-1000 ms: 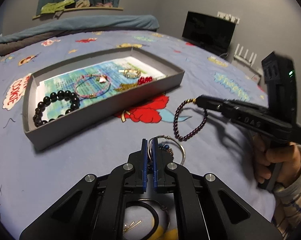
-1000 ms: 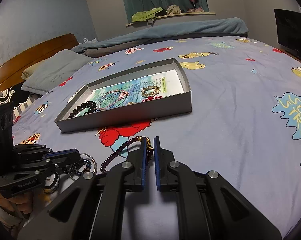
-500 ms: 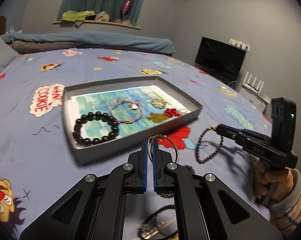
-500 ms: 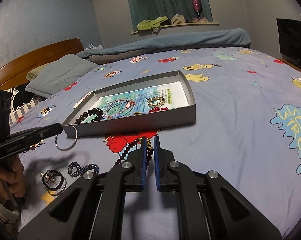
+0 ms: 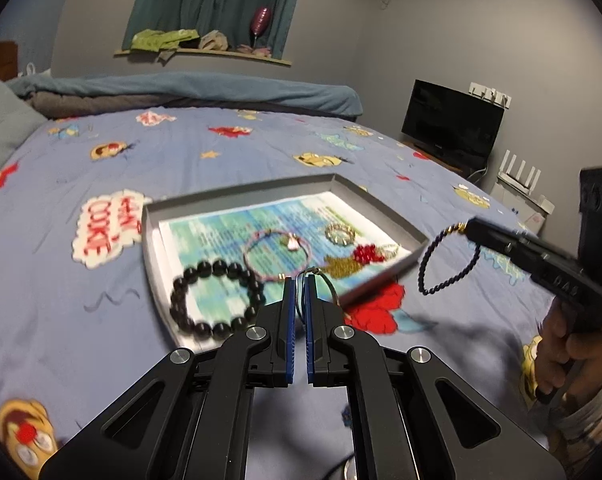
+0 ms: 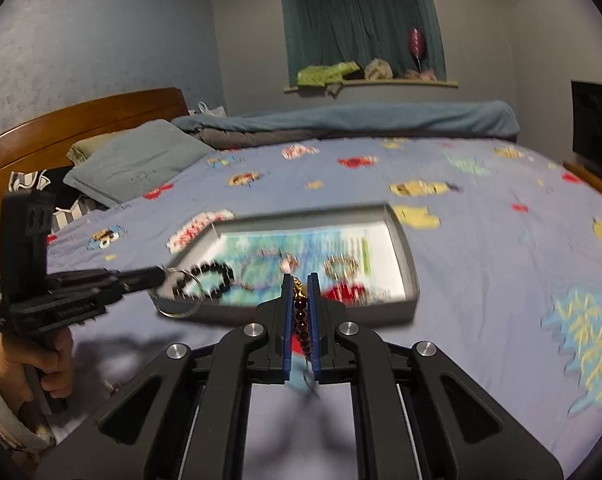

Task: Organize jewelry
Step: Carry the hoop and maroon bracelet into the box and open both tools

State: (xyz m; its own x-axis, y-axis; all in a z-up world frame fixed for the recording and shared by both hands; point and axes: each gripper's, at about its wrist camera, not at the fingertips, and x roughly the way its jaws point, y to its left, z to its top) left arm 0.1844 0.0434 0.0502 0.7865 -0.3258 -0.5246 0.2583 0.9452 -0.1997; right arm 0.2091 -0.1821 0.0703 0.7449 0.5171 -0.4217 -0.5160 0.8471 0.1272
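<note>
A grey tray (image 5: pixel 237 194) (image 6: pixel 411 276) lies on the bed, holding a black bead bracelet (image 5: pixel 181 288), a pink cord bracelet (image 5: pixel 261 240), a gold ring piece (image 5: pixel 340 234) and red beads (image 5: pixel 367 255). My left gripper (image 5: pixel 299 280) (image 6: pixel 163 272) is shut on a silver ring bangle (image 6: pixel 181 294), held in the air at the tray's near edge. My right gripper (image 6: pixel 301 278) (image 5: pixel 467 227) is shut on a dark purple bead bracelet (image 5: pixel 445 276) (image 6: pixel 301 324), which hangs in the air right of the tray.
The bed has a blue cartoon-print sheet (image 5: pixel 81 312). A pillow (image 6: pixel 137 164) and wooden headboard (image 6: pixel 81 120) are at the left. A rolled blanket (image 5: pixel 189 88) lies at the far edge. A black monitor (image 5: pixel 451 124) stands at the right.
Both grippers have risen off the sheet with their jewelry and moved toward the tray. The left one now carries the bangle over the tray's near edge.
</note>
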